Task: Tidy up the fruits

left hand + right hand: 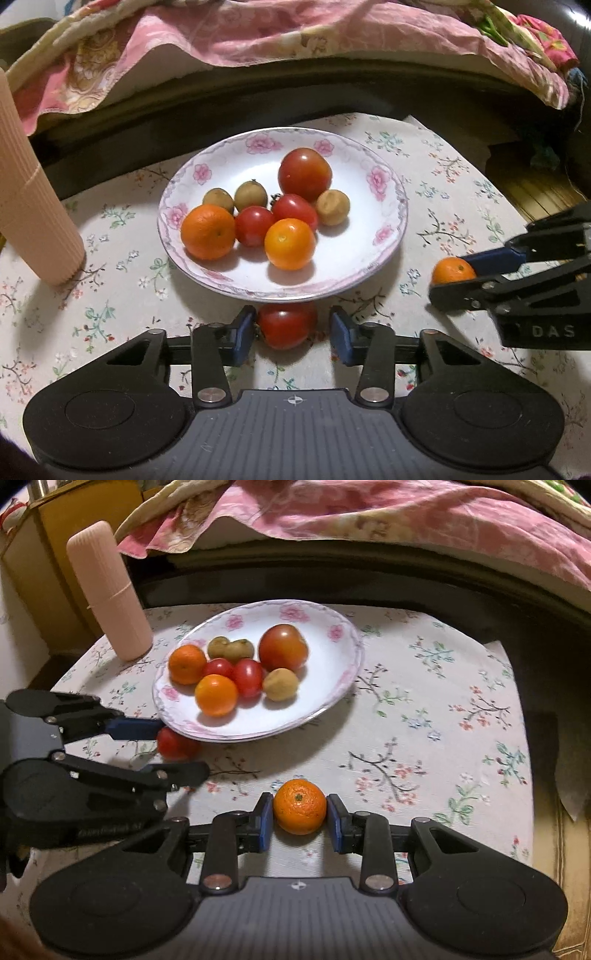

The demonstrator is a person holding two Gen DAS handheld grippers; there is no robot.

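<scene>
A white plate with pink flowers [354, 254] [325, 672] holds two oranges, three tomatoes and three small brown fruits. In front of its near rim a red tomato [286, 325] [173, 743] lies on the floral cloth. My left gripper [291, 332] [181, 747] stands around it, open: the left pad is at its skin and a small gap shows at the right pad. To the right of the plate, a small orange [300, 810] [453, 270] sits on the cloth. My right gripper [300, 812] [448, 277] is shut on it, both blue pads against its sides.
A tall ribbed pink cylinder [33, 206] [110, 602] stands left of the plate. A pink floral blanket [258, 33] hangs over the dark bed edge behind the table. The cloth [424, 709] to the right of the plate carries nothing else.
</scene>
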